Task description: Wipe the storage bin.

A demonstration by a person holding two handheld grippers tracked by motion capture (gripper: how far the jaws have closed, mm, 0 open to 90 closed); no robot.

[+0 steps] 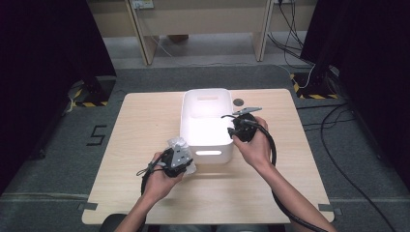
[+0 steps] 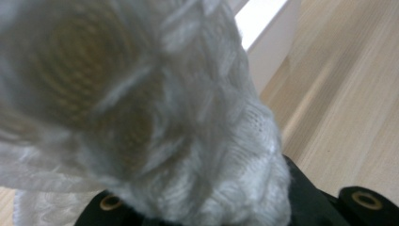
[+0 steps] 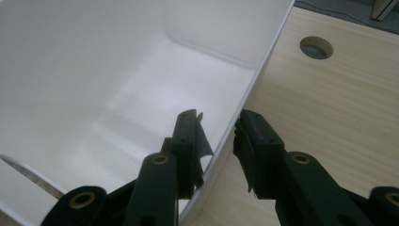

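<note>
So the left gripper (image 1: 180, 157), lower middle of the high view, has its jaws clamped on a crumpled white plastic bag (image 2: 179, 141) just in front of the white bin (image 1: 207, 145). The right gripper (image 3: 220, 141) straddles the bin's right wall, one jaw inside, one outside, looks pinched on it to steady it. I'd guess the next move is lifting the bag over the rim and dropping it in.

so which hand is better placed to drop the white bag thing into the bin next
Left. The left claw is shut on the crinkled white packet, right beside the white bin's near corner. The right claw straddles the bin's right wall, apparently steadying it, so it likely isn't free to carry anything.
</note>
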